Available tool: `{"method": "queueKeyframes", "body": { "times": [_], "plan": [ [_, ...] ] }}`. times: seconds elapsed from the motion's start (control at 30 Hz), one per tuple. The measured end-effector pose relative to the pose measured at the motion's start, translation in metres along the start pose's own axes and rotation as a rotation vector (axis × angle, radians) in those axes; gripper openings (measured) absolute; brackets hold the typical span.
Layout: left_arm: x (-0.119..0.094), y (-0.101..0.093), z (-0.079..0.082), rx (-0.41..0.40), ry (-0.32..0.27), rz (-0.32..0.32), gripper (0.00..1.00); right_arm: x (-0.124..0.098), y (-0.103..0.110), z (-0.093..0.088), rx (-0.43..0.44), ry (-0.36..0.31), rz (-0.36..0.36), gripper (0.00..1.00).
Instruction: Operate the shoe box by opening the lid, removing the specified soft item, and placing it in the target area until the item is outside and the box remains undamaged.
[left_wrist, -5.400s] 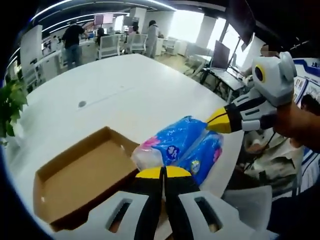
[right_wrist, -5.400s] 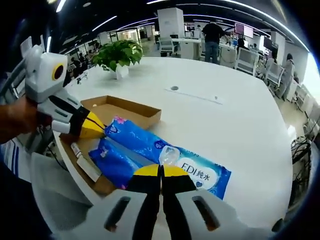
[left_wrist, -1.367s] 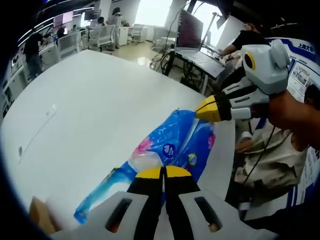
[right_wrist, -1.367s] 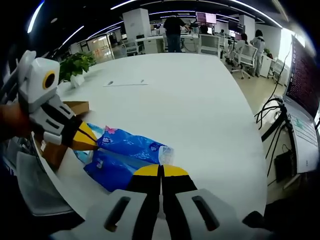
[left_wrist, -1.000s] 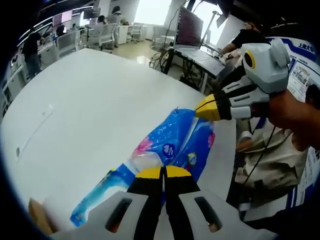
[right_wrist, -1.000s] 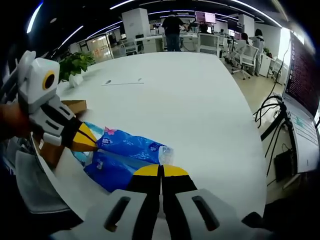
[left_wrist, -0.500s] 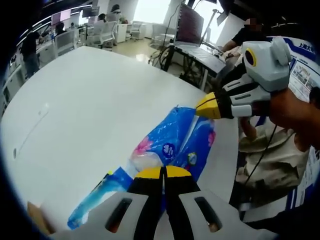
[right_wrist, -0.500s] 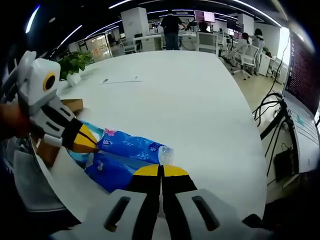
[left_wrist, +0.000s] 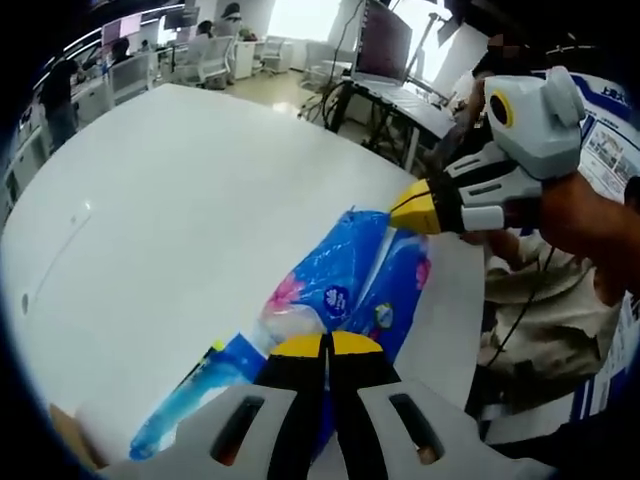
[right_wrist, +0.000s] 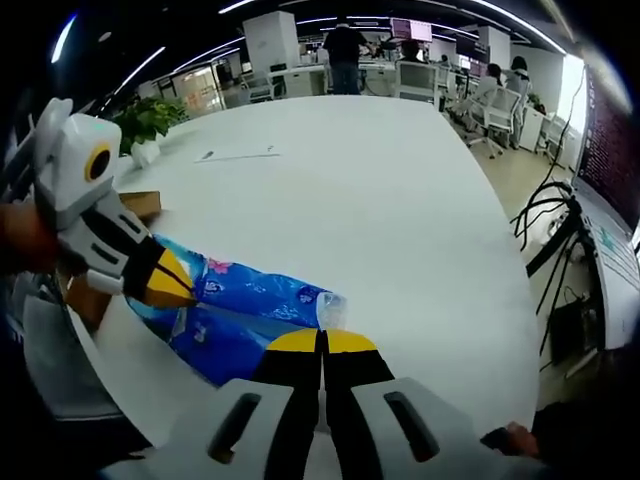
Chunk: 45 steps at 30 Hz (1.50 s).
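Note:
A blue soft pack of tissues (left_wrist: 345, 290) hangs stretched between both grippers above the white table (left_wrist: 170, 210). My left gripper (left_wrist: 326, 345) is shut on one end of the pack. In the right gripper view the same pack (right_wrist: 250, 300) runs from the left gripper (right_wrist: 170, 280) to my right gripper (right_wrist: 322, 342), which is shut on its clear plastic end. In the left gripper view the right gripper (left_wrist: 418, 207) pinches the pack's far end. A corner of the brown shoe box (right_wrist: 135, 205) shows behind the left gripper, and another brown corner (left_wrist: 70, 435) sits at the lower left.
A potted plant (right_wrist: 145, 120) stands at the table's far left. Office chairs and desks with people (right_wrist: 345, 50) lie beyond the table. A laptop desk (left_wrist: 395, 70) and a seated person (left_wrist: 540, 290) are near the table edge. Cables (right_wrist: 555, 240) hang at the right.
Both grippers have carried the pack away from the shoe box and across the table; the box has slipped to the edge of both views. Both stay shut on the pack.

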<state>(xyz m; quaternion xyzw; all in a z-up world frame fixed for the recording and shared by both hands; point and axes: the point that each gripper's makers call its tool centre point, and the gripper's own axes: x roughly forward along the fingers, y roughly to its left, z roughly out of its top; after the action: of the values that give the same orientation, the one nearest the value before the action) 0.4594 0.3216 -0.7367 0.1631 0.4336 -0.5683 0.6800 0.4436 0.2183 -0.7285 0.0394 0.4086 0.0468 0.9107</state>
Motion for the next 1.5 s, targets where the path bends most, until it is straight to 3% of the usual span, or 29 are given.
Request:
{"method": "queueKeyframes", "body": {
  "times": [0.33, 1.07, 1.3, 1.5],
  "plan": [
    [0.009, 0.006, -0.011, -0.021, 0.018, -0.001, 0.00, 0.012, 0.002, -0.008, 0.000, 0.013, 0.010, 0.00],
    [0.019, 0.009, -0.016, -0.025, 0.027, 0.012, 0.00, 0.022, -0.002, -0.022, 0.008, 0.022, 0.011, 0.00],
    [0.019, 0.011, -0.016, -0.016, 0.023, 0.019, 0.04, 0.022, -0.003, -0.021, 0.010, 0.021, 0.013, 0.04],
    [0.013, 0.016, -0.013, -0.008, 0.007, 0.039, 0.14, 0.021, -0.002, -0.020, 0.025, 0.011, 0.016, 0.09]
  ]
}}
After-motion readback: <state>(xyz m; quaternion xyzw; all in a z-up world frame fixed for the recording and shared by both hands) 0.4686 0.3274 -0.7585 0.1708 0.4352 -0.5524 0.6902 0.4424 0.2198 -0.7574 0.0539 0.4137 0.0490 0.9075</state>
